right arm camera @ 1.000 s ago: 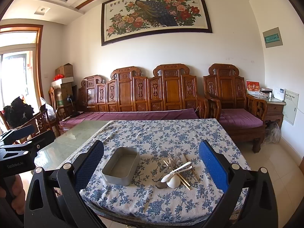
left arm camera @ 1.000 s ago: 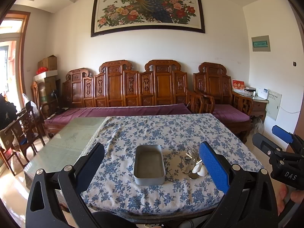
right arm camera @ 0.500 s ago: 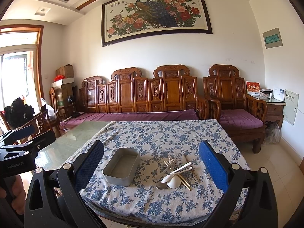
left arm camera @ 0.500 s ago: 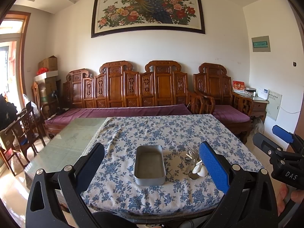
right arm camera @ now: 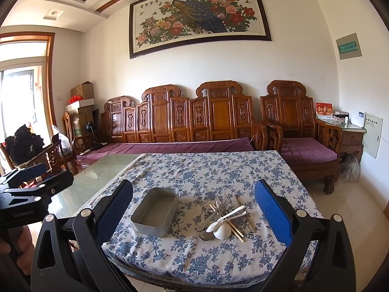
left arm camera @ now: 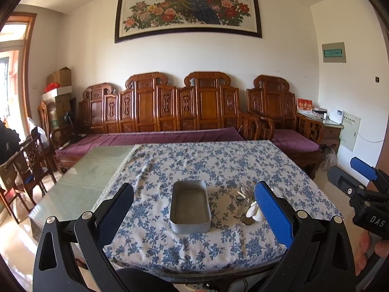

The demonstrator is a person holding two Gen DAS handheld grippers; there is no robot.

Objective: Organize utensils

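An empty grey metal tray [left arm camera: 190, 205] [right arm camera: 155, 210] rests on the blue floral tablecloth near the table's front edge. To its right lies a heap of utensils [right arm camera: 225, 216] [left arm camera: 248, 203]: white spoons, a fork, a metal spoon and chopsticks. My left gripper [left arm camera: 194, 216] hovers open in front of the tray, well short of it, with nothing between its fingers. My right gripper [right arm camera: 194, 215] is likewise open and empty, held back from the table edge facing the tray and the heap. Each gripper shows at the edge of the other's view.
The cloth [left arm camera: 214, 160] covers the right part of a glass-topped table [left arm camera: 85, 170]. A carved wooden sofa with purple cushions [left arm camera: 150, 138] stands behind it, chairs [left arm camera: 29, 160] at the left, an armchair [right arm camera: 306, 146] at the right. A hand [left arm camera: 372, 250] holds the right gripper's handle.
Both grippers have edged slightly closer to the table, with the views dipping a little. Tray and utensils have not moved.
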